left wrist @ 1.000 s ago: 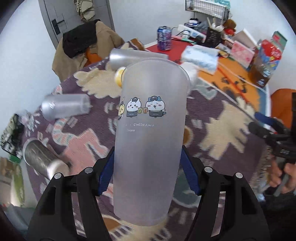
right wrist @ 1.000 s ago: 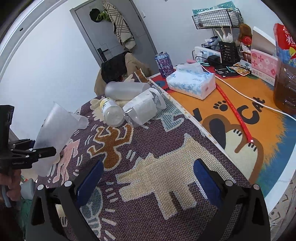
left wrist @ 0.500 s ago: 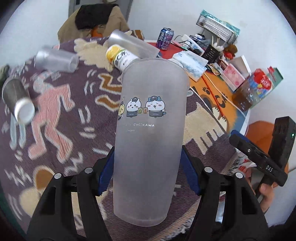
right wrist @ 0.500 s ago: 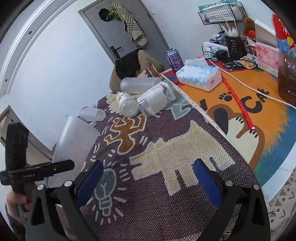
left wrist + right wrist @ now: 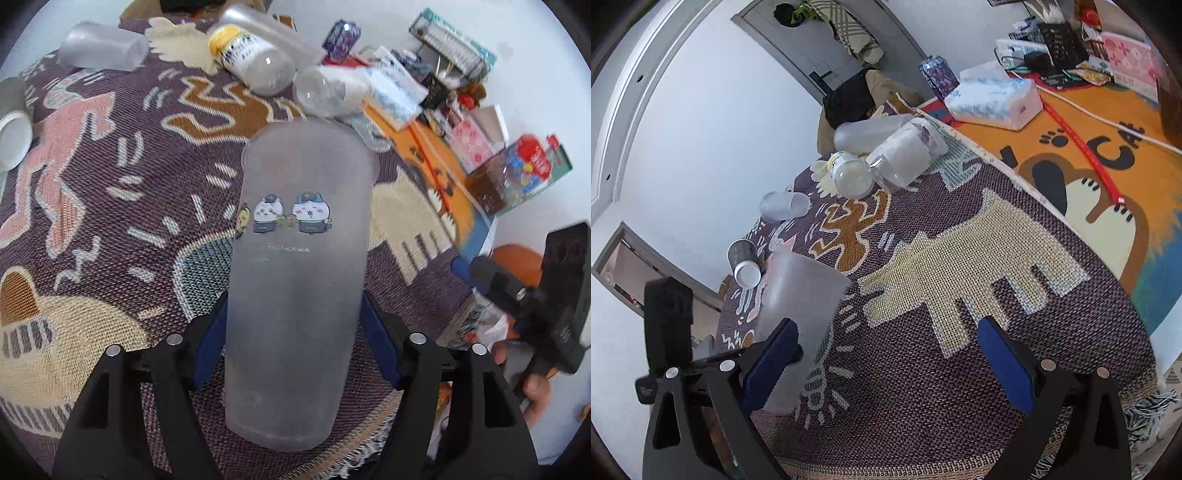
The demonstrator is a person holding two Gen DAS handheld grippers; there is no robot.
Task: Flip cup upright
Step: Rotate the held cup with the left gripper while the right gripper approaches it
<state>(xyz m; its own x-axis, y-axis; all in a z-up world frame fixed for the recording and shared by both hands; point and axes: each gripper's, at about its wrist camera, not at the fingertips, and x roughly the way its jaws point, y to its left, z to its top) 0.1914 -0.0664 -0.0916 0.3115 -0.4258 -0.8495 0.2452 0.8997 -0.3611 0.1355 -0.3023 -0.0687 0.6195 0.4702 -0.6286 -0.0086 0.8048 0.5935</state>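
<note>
My left gripper (image 5: 295, 343) is shut on a tall frosted cup (image 5: 299, 273) with cartoon figures printed on it. The blue pads press its lower sides and the wide rim points away from me, over the patterned rug (image 5: 110, 206). The same cup (image 5: 798, 314) shows at the left of the right wrist view, tilted, held by the left gripper's black body (image 5: 668, 332). My right gripper (image 5: 886, 365) is open and empty above the rug's near edge. It also shows at the right of the left wrist view (image 5: 546, 295).
Several cups and bottles lie on their sides at the rug's far end: a frosted cup (image 5: 99, 48), a yellow-capped bottle (image 5: 251, 62), a clear bottle (image 5: 328, 92), a steel tumbler (image 5: 13, 122). A tissue pack (image 5: 993, 99) and clutter sit on the orange mat (image 5: 1108, 155).
My left gripper has tipped forward and down with the cup, so the rug fills the view. The right gripper has swung closer to the left one.
</note>
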